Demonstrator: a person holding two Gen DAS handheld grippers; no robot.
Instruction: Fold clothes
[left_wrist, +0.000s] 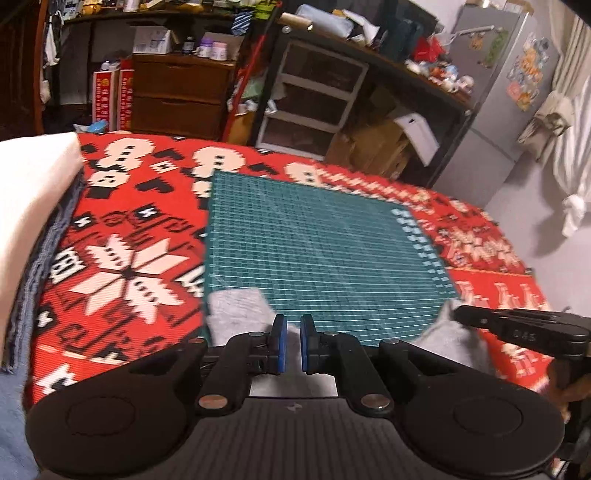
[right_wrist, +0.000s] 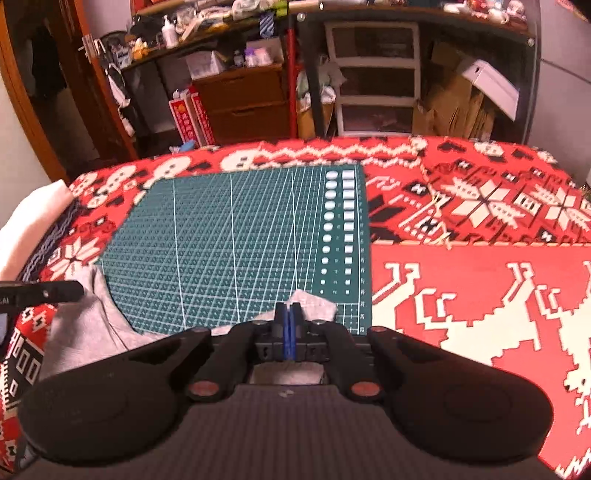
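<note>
**Grey cloth pinned at two corners over the mat**

The right claw is pressed together on a corner of the grey cloth, a small peak of fabric poking up past its blue pads. That grip looks meant to hold one end taut while the other hand works. The left claw stands slightly spread, with cloth between and beneath its pads; whether it has any hold I cannot tell from here.

The cloth lies along the near edge of the green mat, sagging between the two claws and leaving most of the mat bare, ready as a folding surface I would guess. The mat sits on the red patterned cover of the bench. A folded pile rests at the far left, well apart.
</note>
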